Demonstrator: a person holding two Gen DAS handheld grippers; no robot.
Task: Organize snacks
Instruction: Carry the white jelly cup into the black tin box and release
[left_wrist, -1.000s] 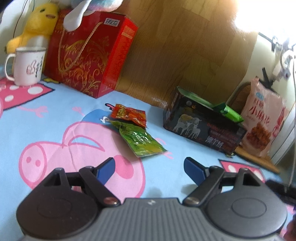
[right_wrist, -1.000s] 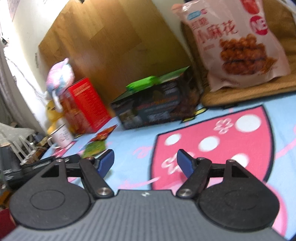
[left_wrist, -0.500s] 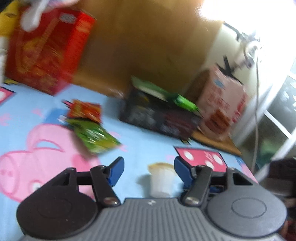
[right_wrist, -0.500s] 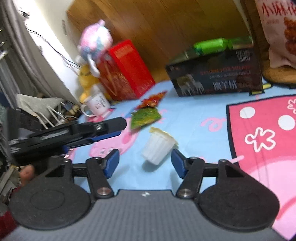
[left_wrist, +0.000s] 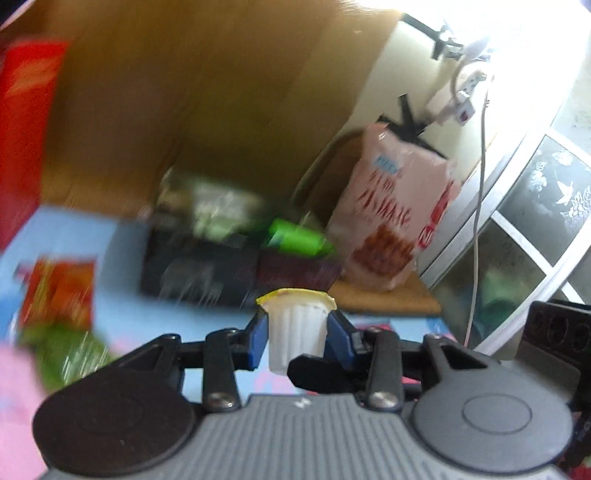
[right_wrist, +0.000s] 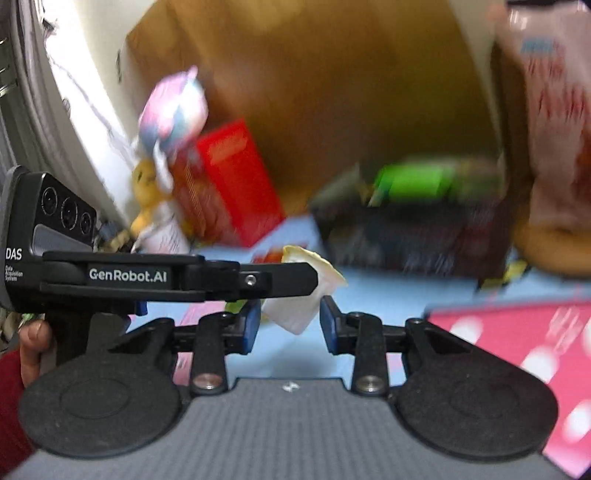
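Note:
A small white ribbed jelly cup (left_wrist: 298, 321) with a yellowish lid is held upright above the blue cartoon cloth (left_wrist: 122, 258). My left gripper (left_wrist: 295, 326) is shut on it, with a blue pad pressed against each side. In the right wrist view the same cup (right_wrist: 295, 314) hangs tilted between the blue pads of my right gripper (right_wrist: 290, 323). Its jaws are closing, and a small gap still shows on each side of the cup. One of the left gripper's fingers (right_wrist: 258, 282) reaches in from the left across this view.
A dark box (left_wrist: 221, 269) with a green packet (left_wrist: 295, 240) on top stands behind, and a pink snack bag (left_wrist: 391, 221) leans to its right. Red-orange (left_wrist: 59, 291) and green (left_wrist: 70, 354) packets lie left. Further left are a red box (right_wrist: 229, 184), plush toys (right_wrist: 173, 110) and a person's hand (right_wrist: 33, 343).
The left gripper swung right, closed on the white cup and lifted it off the cloth. The right gripper turned left, came up around the cup, and its jaws narrowed.

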